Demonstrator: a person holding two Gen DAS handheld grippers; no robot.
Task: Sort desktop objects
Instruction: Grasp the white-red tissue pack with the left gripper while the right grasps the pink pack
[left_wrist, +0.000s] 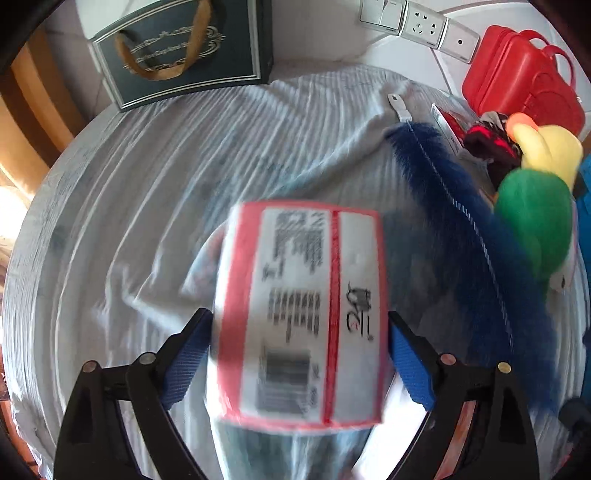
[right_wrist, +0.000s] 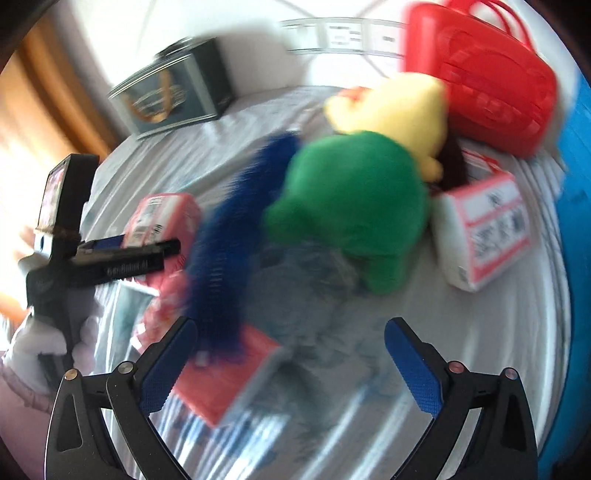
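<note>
Left hand-held gripper (left_wrist: 299, 332) is clamped on a red-and-white packet (left_wrist: 303, 314), its blue pads pressing both sides so the packet hangs clear above the grey cloth (left_wrist: 147, 166) on the worktop. Beside it lie a blue feathery brush (left_wrist: 461, 240) and a green-and-yellow plush toy (right_wrist: 351, 199). Right hand-held gripper (right_wrist: 291, 354) hovers with fingers apart and nothing between them, angled down towards the toy.

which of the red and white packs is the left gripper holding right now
The red-and-white pack at the left, clamped between the left gripper fingers. The other pack lies on the cloth beside the green plush toy, untouched.
</note>
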